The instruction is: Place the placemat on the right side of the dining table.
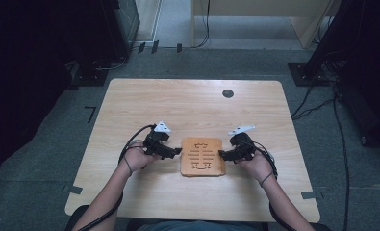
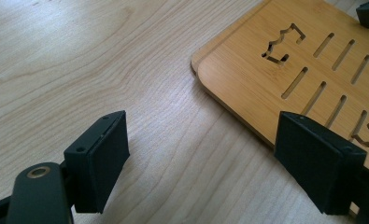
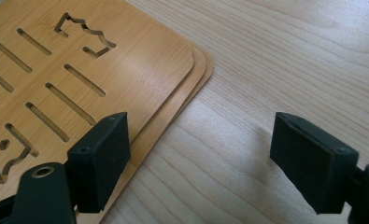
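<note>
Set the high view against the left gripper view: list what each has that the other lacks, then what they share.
High view alone: the whole table outline, its dark round hole, the grey floor, both forearms, and the right tool at the board's other edge.
Left gripper view alone: close detail of the wood grain, a second layer under the board's corner, and the left tool with jaws wide apart.
Shared: the slotted board lying flat on the table.
</note>
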`<move>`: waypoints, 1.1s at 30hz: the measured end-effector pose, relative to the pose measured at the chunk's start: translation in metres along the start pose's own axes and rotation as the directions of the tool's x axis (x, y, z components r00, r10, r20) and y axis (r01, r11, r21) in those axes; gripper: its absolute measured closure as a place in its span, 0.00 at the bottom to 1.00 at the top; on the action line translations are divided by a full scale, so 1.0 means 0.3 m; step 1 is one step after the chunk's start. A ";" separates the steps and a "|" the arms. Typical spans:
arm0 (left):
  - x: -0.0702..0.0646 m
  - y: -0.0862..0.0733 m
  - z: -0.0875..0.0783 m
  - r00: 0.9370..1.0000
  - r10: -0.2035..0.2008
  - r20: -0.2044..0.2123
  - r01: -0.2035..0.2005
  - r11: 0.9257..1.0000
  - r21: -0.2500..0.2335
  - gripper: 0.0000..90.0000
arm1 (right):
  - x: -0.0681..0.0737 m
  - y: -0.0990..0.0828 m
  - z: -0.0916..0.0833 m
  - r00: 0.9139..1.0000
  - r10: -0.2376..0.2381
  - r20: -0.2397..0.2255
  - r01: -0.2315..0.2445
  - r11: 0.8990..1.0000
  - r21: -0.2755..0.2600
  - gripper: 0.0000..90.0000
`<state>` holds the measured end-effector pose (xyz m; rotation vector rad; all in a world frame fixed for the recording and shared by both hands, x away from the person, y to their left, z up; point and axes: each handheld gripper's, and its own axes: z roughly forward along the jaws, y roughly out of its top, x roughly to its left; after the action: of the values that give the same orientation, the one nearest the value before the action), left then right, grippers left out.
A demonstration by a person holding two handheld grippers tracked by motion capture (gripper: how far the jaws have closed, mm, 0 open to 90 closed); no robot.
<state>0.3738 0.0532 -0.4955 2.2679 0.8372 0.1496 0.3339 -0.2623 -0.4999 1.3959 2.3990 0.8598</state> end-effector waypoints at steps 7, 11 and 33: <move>0.000 -0.003 -0.004 1.000 -0.003 0.001 0.003 1.000 -0.001 0.19 | 0.009 0.004 0.003 1.000 -0.009 0.000 0.009 1.000 0.002 0.22; 0.001 -0.006 -0.009 1.000 -0.010 0.002 0.010 1.000 0.001 0.20 | 0.015 0.009 0.006 1.000 -0.015 0.001 0.015 1.000 0.002 0.22; -0.009 -0.022 -0.031 1.000 -0.002 0.008 0.002 1.000 -0.008 0.37 | 0.048 0.032 0.027 0.999 -0.054 -0.002 0.054 0.999 -0.009 0.21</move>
<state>0.3650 0.0606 -0.4924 2.2587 0.8329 0.1431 0.3372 -0.2436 -0.4993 1.3214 2.4194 0.8578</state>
